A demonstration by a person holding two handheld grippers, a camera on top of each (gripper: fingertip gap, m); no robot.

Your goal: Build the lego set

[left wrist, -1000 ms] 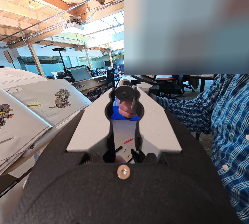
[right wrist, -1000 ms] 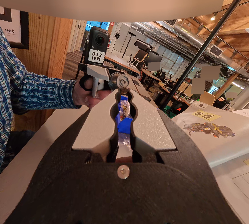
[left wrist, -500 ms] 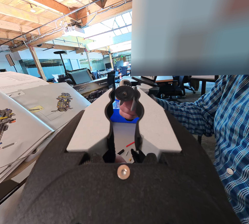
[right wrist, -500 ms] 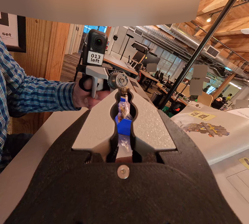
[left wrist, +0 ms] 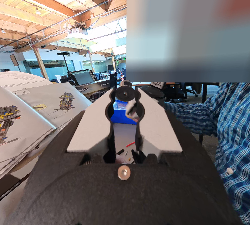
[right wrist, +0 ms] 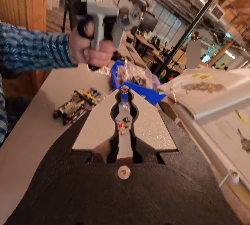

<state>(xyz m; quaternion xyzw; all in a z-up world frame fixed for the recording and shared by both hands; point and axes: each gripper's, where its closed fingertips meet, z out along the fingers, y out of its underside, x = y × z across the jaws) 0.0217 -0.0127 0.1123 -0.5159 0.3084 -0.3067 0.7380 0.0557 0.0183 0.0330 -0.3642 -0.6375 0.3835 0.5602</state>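
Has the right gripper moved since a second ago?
Yes. The right gripper tipped down and away from the left gripper; the blue bin, formerly low between its fingers, sits at its tips.

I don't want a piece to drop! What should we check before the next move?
1. Left gripper shut on the black round piece: ok.
2. Right gripper shut on the small tan gear: ok.
3. Half-built model lying on the table, clear of both grippers: ok.
4. Instruction booklet open: ok.
5. Where the tan gear fits on the model: cannot tell, the right wrist view is blurred.
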